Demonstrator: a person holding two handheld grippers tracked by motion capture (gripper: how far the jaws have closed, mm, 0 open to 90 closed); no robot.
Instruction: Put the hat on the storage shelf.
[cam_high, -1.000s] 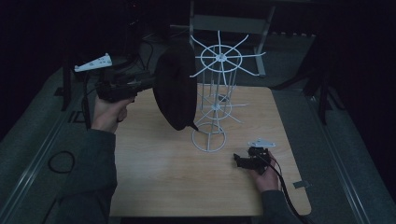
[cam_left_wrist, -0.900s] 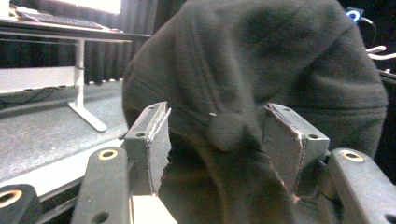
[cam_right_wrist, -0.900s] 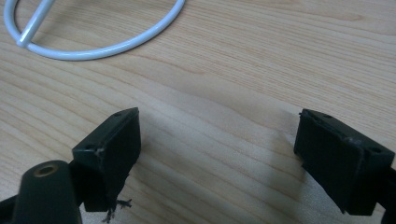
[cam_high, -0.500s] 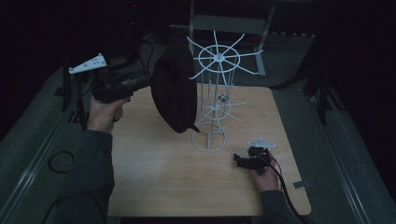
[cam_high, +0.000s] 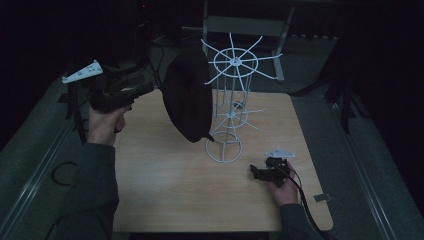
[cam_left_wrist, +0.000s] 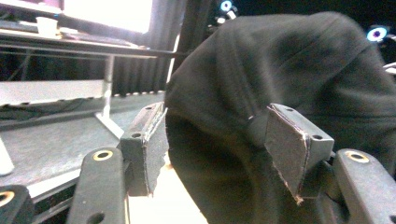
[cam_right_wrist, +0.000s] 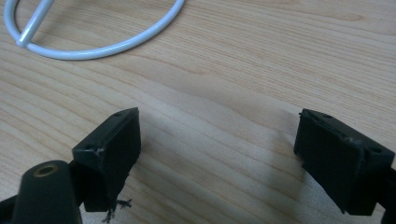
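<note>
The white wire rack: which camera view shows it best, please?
The high view shows the white wire rack best: the whole stand is there, from the spoked top ring to the round base on the table, with the black cap hanging beside it. The right gripper view shows only an arc of its base ring. The left gripper view shows the cap instead.

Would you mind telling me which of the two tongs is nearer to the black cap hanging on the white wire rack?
Left. The left tongs sit open right at the black cap; the right tongs rest on the table, beyond the rack's base.
</note>
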